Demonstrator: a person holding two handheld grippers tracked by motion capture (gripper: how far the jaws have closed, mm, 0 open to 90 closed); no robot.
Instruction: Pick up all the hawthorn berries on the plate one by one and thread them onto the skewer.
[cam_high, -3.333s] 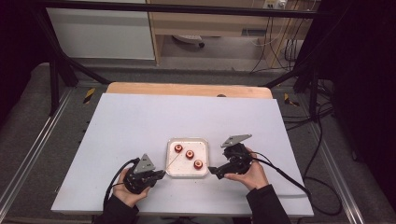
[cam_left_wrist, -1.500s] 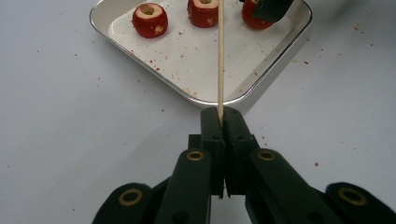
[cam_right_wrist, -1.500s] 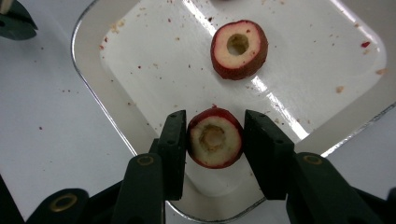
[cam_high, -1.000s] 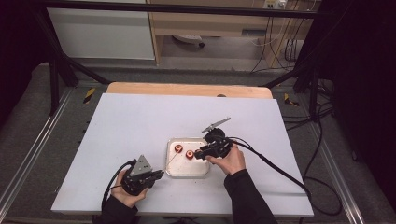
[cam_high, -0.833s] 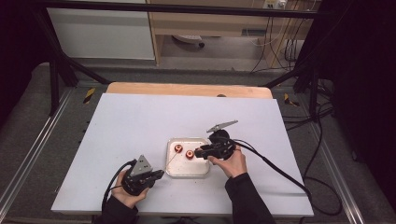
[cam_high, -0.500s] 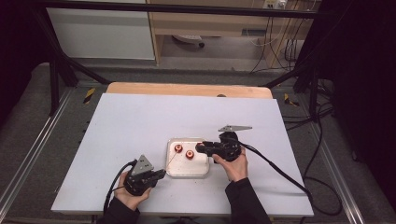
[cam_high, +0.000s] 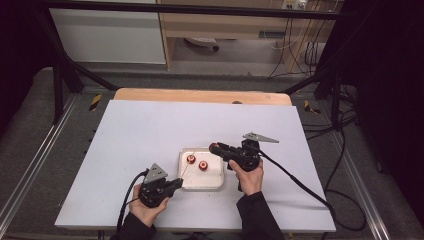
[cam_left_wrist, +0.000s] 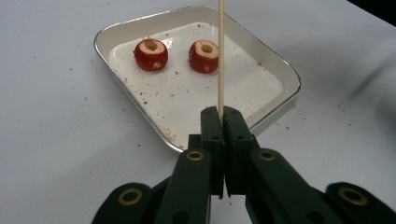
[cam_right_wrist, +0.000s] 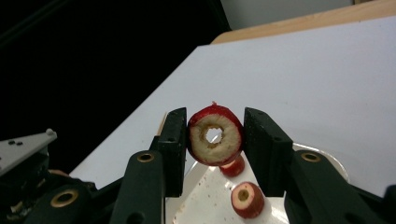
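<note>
- Change: the right gripper (cam_high: 216, 147) has lifted off the tray (cam_high: 186, 184) and now sits above the tray's upper right corner; it has carried off one cored fruit piece, so two remain in the tray where there were three.
- Left gripper (cam_left_wrist: 223, 122): jaws pressed together on a thin wooden skewer (cam_left_wrist: 220, 56). In the high view it lies at 7 o'clock of the tray, with the skewer slanting up over the tray's left part.
- Tray: white, shallow, crumb-strewn; holds two cored red pieces, the left one (cam_left_wrist: 150, 54) and the right one (cam_left_wrist: 203, 49), side by side but apart.
- Right gripper: jaws clamped on the held fruit piece (cam_right_wrist: 215, 135), its cored hole facing the camera, clear through.
- Meaning, as a judgement: threading comes next; hole and skewer tip are not yet aligned, with the piece at 2 o'clock of the left gripper.
</note>
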